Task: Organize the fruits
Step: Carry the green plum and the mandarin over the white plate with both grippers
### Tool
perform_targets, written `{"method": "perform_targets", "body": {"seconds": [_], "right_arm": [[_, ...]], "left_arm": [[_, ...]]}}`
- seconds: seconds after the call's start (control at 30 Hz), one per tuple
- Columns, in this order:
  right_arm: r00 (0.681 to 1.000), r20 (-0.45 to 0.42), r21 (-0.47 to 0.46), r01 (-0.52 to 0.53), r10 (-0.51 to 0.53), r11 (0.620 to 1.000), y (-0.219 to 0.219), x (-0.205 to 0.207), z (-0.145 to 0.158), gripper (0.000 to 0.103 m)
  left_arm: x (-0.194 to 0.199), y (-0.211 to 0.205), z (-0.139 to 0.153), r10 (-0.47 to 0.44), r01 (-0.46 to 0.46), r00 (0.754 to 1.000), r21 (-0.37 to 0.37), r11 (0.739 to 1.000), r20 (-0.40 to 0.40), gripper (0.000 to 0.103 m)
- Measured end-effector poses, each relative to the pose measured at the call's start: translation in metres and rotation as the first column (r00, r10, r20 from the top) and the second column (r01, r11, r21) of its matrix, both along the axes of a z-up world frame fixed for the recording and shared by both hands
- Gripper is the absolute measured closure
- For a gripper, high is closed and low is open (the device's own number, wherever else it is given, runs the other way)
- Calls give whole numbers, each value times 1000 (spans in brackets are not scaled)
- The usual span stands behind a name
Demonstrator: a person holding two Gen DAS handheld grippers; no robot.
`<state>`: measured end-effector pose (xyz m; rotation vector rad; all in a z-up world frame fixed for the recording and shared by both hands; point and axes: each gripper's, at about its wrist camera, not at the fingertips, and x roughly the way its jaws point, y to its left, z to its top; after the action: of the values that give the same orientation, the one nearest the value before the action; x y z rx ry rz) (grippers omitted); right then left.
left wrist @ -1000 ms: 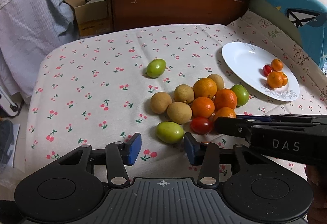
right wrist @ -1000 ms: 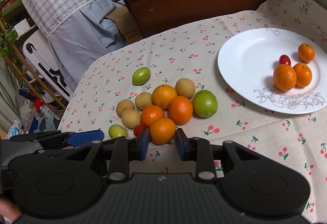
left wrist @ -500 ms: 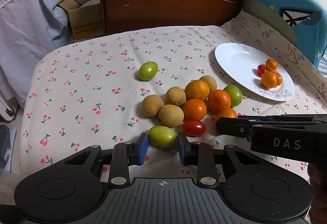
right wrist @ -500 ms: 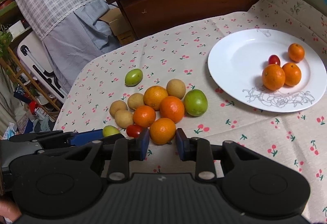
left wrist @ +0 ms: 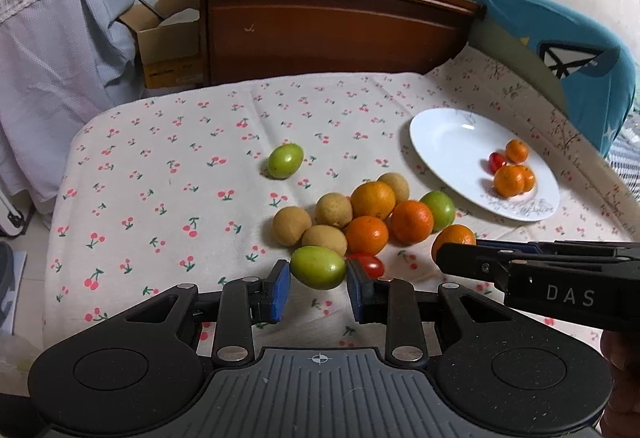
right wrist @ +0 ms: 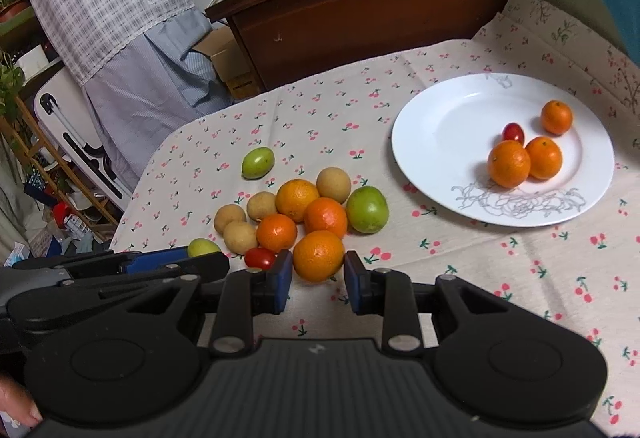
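A pile of oranges, tan round fruits, green fruits and a cherry tomato (left wrist: 369, 265) lies on the cherry-print cloth. My left gripper (left wrist: 318, 284) is shut on a green oval fruit (left wrist: 318, 267) and holds it just above the cloth. My right gripper (right wrist: 317, 276) has its blue pads on both sides of an orange (right wrist: 318, 255) at the pile's near edge; I cannot tell whether they touch it. A white plate (right wrist: 432, 126) at the right holds three small oranges (right wrist: 509, 163) and a cherry tomato (right wrist: 513, 132).
A lone green fruit (left wrist: 285, 160) lies apart on the cloth behind the pile. A wooden headboard (left wrist: 328, 26) stands at the back, a cardboard box (left wrist: 168, 46) beside it. A blue cushion (left wrist: 560, 50) lies at the right. The right gripper's body (left wrist: 560, 278) crosses the left view.
My left gripper has narrowed onto the green oval fruit and raised it slightly. My right gripper has moved in around the near orange.
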<state>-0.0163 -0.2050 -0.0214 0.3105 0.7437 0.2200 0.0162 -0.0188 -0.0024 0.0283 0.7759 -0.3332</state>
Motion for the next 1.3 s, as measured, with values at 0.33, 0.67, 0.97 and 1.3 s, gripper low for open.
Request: {"method": "perform_targets", "body": {"seconds": [0.33, 0.67, 0.97, 1.3], "right_arm": [[998, 58, -31, 9, -7, 999, -23, -13, 33, 75], [993, 86, -24, 85, -82, 996, -72, -18, 61, 75], [975, 64, -8, 213, -212, 977, -114, 0, 61, 75], [944, -17, 45, 329, -329, 943, -143, 20, 46, 75]], "left_arm": [[-4, -8, 17, -29, 31, 999, -38, 999, 38, 75], [6, -20, 33, -68, 72, 997, -89, 993, 47, 75], [23, -41, 38, -121, 125, 992, -100, 987, 46, 75], [46, -70, 37, -186, 189, 982, -110, 976, 32, 75]]}}
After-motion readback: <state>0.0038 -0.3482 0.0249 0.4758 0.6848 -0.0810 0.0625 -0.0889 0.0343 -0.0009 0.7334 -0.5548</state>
